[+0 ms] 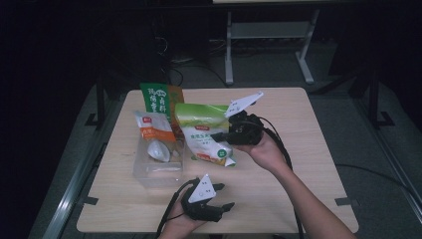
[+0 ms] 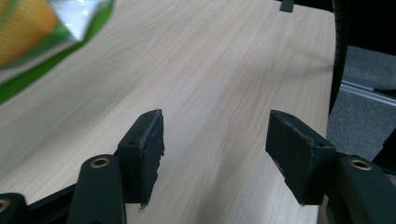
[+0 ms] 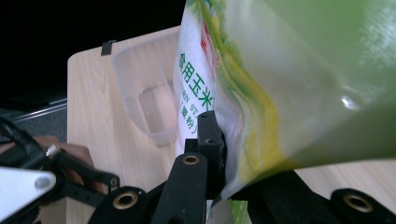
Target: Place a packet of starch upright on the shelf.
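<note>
A: From the high view, where was the bag (image 1: 205,133)?

B: It hung above the middle of the table (image 1: 298,164), pinched in the right gripper (image 1: 223,136) at its right edge. Its long axis ran roughly up and down, tilted, the green top toward the far side and the bottom corner toward the person. Just to its left stood a clear tub (image 1: 157,167) with a white scoop (image 1: 159,149) inside, a small orange pouch (image 1: 152,127) leaning at the tub, and a green pack (image 1: 155,99) standing behind.

A: And the left gripper (image 1: 223,196)?

B: It sat near the table's near edge, well apart from the bag, jaws spread with nothing in them. Print on the packs was too small to read.

A: What did the left gripper view give?

B: The left gripper (image 2: 215,140) had its two pads wide apart over bare wood, nothing between them. A corner of the bag (image 2: 42,32) showed at the upper left, blurred and cut off by the frame.

A: And the right gripper view?

B: The right gripper (image 3: 222,154) was clamped on the bag (image 3: 280,84), which rose steeply out of the jaws and covered most of the picture. One finger (image 3: 208,140) showed against the film; the other was hidden behind the bag. The bag's top was cut off. The tub (image 3: 149,98) lay beyond, partly covered by the bag, and the other hand's gripper showed at the lower left.
</note>
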`<state>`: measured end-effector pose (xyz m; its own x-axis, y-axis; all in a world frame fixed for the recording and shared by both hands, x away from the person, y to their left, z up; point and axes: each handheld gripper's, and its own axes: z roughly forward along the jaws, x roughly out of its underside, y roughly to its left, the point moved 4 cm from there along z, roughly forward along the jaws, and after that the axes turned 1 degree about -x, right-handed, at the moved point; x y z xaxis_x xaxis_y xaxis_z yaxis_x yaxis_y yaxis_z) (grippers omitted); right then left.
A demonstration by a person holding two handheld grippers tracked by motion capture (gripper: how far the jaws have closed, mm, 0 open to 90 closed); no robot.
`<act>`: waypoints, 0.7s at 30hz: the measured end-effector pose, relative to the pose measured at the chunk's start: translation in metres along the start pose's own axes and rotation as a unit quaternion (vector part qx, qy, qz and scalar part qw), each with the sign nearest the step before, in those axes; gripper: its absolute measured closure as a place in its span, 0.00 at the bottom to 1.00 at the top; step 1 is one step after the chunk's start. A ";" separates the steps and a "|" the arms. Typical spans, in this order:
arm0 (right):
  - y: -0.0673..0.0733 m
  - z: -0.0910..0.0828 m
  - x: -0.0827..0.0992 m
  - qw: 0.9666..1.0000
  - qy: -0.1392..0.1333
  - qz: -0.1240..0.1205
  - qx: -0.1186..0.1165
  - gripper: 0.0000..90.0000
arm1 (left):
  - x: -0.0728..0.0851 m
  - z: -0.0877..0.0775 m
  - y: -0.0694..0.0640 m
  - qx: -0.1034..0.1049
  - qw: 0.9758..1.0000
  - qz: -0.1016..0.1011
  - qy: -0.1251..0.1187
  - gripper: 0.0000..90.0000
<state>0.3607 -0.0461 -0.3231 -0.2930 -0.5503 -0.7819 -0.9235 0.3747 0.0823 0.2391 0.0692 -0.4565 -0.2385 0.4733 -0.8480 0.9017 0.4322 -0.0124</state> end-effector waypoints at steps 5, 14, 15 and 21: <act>0.006 0.004 -0.014 1.000 -0.008 -0.014 -0.007 0.96 | 0.002 0.001 -0.002 -0.001 1.000 0.004 0.005 0.39; 0.016 0.015 -0.035 0.999 -0.015 -0.029 -0.021 0.96 | 0.002 -0.001 -0.003 0.003 1.000 0.015 0.005 0.39; 0.018 0.018 -0.038 0.999 -0.016 -0.031 -0.024 0.96 | 0.002 -0.001 -0.003 0.004 1.000 0.015 0.002 0.39; 0.024 0.029 -0.050 0.998 -0.018 -0.035 -0.038 0.96 | 0.002 -0.001 -0.005 0.004 1.000 0.013 -0.004 0.38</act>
<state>0.3601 0.0123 -0.2997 -0.2188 -0.5459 -0.8088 -0.9581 0.2771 0.0722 0.2336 0.0683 -0.4579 -0.2120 0.4782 -0.8523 0.9104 0.4137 0.0056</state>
